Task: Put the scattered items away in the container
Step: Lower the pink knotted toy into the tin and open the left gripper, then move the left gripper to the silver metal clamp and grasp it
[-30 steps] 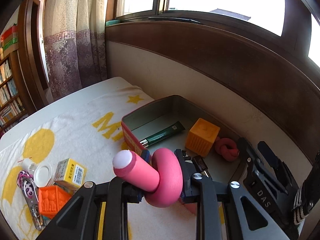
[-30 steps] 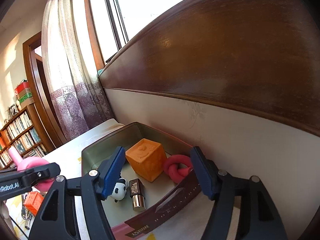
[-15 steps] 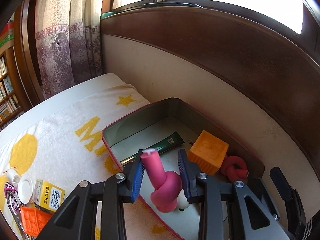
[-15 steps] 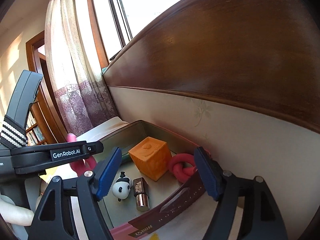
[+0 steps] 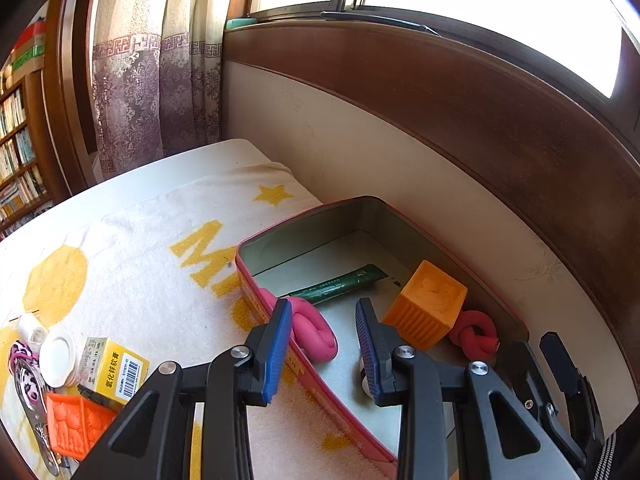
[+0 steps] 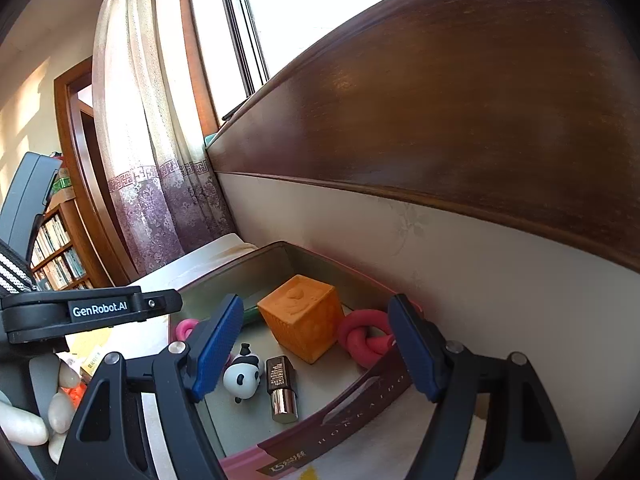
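Note:
The open tin [image 5: 256, 280] lies on the star towel against the wall; it also shows in the right wrist view [image 6: 316, 258]. Inside it lie a green tube [image 5: 340, 282], an orange cube [image 5: 426, 304], a red knot toy [image 5: 476, 330], a panda figure [image 6: 242, 376] and a lipstick [image 6: 282, 390]. The pink knotted toy [image 5: 310, 326] rests over the tin's near rim. My left gripper [image 5: 322, 350] is open just above it, not holding it. My right gripper [image 6: 314, 350] is open and empty over the tin's near end.
On the towel at the left lie a yellow medicine box [image 5: 114, 370], an orange block [image 5: 74, 424], a white cap [image 5: 60, 356] and a leopard-print clip [image 5: 22, 376]. A wooden wall panel [image 5: 480, 120] stands behind the tin.
My left gripper carried the pink knotted toy over the tin, then opened and let it go; it now rests on the tin's near rim. The right gripper stayed open over the tin.

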The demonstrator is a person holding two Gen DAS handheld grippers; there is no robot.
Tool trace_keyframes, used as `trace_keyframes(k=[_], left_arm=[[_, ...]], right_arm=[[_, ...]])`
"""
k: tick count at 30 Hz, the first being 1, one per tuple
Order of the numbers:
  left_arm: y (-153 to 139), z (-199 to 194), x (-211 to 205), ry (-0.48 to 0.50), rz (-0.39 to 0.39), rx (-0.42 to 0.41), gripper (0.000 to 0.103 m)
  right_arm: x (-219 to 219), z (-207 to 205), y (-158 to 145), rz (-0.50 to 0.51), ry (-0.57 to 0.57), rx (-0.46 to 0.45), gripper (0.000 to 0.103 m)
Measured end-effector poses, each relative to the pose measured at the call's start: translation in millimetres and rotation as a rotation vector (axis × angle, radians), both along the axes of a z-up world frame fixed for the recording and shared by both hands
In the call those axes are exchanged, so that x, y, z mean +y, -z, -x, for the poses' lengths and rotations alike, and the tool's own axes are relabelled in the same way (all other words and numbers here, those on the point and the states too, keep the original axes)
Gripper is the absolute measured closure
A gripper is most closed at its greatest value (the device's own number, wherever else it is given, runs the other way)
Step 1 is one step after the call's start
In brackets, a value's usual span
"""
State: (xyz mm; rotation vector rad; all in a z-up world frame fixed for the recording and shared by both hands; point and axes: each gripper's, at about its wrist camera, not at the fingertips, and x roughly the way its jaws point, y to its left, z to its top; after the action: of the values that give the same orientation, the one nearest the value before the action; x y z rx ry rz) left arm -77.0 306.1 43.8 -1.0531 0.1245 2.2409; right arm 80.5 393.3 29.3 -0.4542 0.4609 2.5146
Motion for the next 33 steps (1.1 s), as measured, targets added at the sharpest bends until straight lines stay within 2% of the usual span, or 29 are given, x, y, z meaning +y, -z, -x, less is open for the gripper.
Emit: trace_keyframes(k=[9, 17, 18, 19, 20, 21, 23, 33], left_arm=[[-10.1, 1.4, -34.6, -0.063, -0.032, 0.002, 0.069], [-1.0, 6.0, -77.3, -0.148, -0.033, -0.040, 0.069], [1.0, 6.7, -84.0, -0.160, -0.033, -0.048, 0.067], [2.8, 7.2, -91.3, -0.174, -0.030, -0.054, 0.061], [4.1, 7.2, -99.5, -0.197, -0.028, -0.053, 0.039], [4.7, 6.4, -108.7, -0.228, -0.027, -0.043, 0.027], [5.7, 5.4, -126.6, -0.277, -0.025, -0.027, 0.027], [22.3, 10.9, -216.9, -0.459, -0.023, -0.058, 0.027]], right_arm=[[-0.2, 1.0, 0.8, -0.008, 0.012, -0.010, 0.025], [-0.6, 2.2, 1.2, -0.016, 0.018, -0.016, 0.025], [-0.8, 2.3, 1.3, -0.017, 0.018, -0.017, 0.024], [-0.8, 2.4, 1.3, -0.017, 0.018, -0.018, 0.024], [-0.9, 2.5, 1.2, -0.018, 0.018, -0.019, 0.024], [-0.9, 2.7, 1.3, -0.018, 0.018, -0.021, 0.024], [-1.0, 2.7, 1.4, -0.019, 0.020, -0.023, 0.024], [-1.8, 3.3, 2.0, -0.028, 0.049, -0.044, 0.024]])
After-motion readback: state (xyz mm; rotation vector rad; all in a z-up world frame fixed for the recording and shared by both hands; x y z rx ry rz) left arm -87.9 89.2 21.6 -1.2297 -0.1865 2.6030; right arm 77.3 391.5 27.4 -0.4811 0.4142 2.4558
